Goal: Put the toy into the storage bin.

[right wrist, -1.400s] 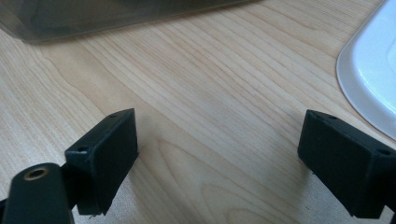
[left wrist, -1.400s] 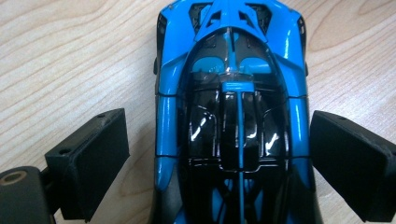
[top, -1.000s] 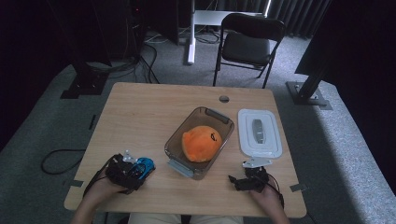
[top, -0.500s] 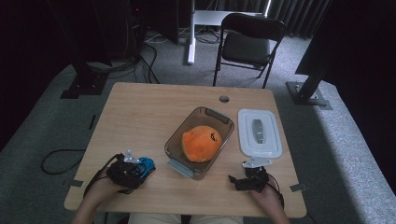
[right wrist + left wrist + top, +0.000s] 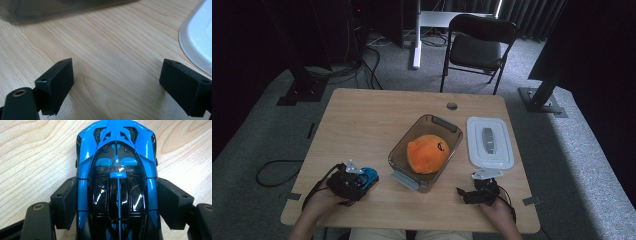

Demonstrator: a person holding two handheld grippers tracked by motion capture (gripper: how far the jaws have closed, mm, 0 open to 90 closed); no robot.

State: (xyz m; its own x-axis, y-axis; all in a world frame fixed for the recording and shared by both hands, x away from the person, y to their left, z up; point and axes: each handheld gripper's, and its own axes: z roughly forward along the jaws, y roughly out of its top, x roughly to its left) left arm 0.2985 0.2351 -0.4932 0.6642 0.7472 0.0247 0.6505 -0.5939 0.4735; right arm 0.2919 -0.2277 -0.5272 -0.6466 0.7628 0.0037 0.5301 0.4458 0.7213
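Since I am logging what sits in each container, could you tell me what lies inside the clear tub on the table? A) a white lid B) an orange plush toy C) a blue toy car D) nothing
B: in the high view the orange plush toy lies inside the clear tub, while the white lid rests on the table beside it and the blue toy car sits between the left gripper's pads.

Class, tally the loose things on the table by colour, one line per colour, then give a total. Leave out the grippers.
Blue: 1, the toy car
Orange: 1, the plush toy
Clear: 1, the container
White: 1, the lid
Total: 4
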